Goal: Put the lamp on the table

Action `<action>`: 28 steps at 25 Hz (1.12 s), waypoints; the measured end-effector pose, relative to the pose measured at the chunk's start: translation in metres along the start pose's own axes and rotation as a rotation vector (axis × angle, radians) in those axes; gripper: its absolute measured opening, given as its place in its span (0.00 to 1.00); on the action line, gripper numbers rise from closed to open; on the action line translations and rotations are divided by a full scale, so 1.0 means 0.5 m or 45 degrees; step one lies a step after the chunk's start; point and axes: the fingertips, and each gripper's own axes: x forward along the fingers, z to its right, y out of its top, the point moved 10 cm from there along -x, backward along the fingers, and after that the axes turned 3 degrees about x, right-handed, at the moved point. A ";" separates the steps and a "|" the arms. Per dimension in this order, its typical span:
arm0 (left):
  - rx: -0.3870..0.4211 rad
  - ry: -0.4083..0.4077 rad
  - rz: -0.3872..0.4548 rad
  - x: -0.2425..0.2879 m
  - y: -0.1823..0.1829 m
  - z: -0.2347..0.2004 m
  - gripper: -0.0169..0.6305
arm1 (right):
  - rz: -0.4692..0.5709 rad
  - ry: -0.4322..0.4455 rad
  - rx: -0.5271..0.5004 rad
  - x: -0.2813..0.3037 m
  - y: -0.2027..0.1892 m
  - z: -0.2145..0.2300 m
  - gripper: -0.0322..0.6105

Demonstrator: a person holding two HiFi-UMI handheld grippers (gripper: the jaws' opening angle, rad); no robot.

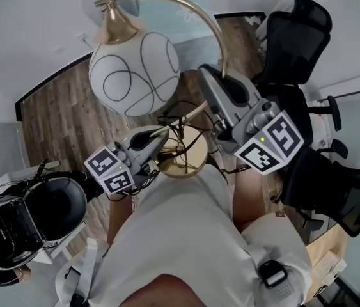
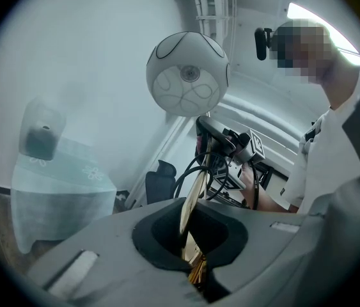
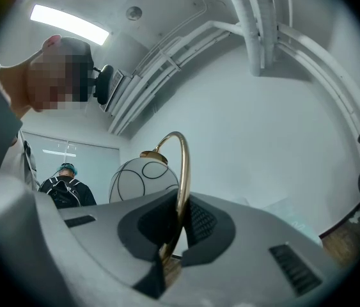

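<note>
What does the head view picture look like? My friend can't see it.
Seen from above, a person holds a lamp with a white globe shade and curved gold stem over a wooden floor. The left gripper is shut on it near the round gold base, the right gripper higher on the stem. A black office chair stands at the right.

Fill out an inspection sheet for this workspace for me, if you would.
Surface: table, cloth-covered, stands apart; lamp not on it.
Job's things: lamp, white globe on gold arched stem, held in the air.
Clutter: black gear beside the person.
Grippers: left gripper shut on lamp near its base; right gripper shut on the arched stem.
Cables: black cables looped at the lamp's base.
Surroundings: wood floor, black office chair, second person behind.
</note>
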 end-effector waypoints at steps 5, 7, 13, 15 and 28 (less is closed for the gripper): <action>-0.011 0.006 0.001 0.035 0.030 -0.066 0.03 | -0.018 0.017 0.005 0.059 0.006 0.065 0.06; -0.014 0.011 0.004 0.055 0.042 -0.084 0.03 | -0.023 0.025 0.003 0.075 0.014 0.093 0.06; -0.006 0.041 0.007 0.104 0.085 -0.135 0.03 | -0.026 0.048 0.014 0.125 0.038 0.167 0.06; -0.002 0.053 0.013 0.117 0.092 -0.140 0.03 | -0.023 0.063 0.016 0.129 0.046 0.182 0.06; -0.018 0.090 0.031 0.174 0.152 -0.224 0.03 | -0.037 0.113 0.040 0.219 0.073 0.278 0.06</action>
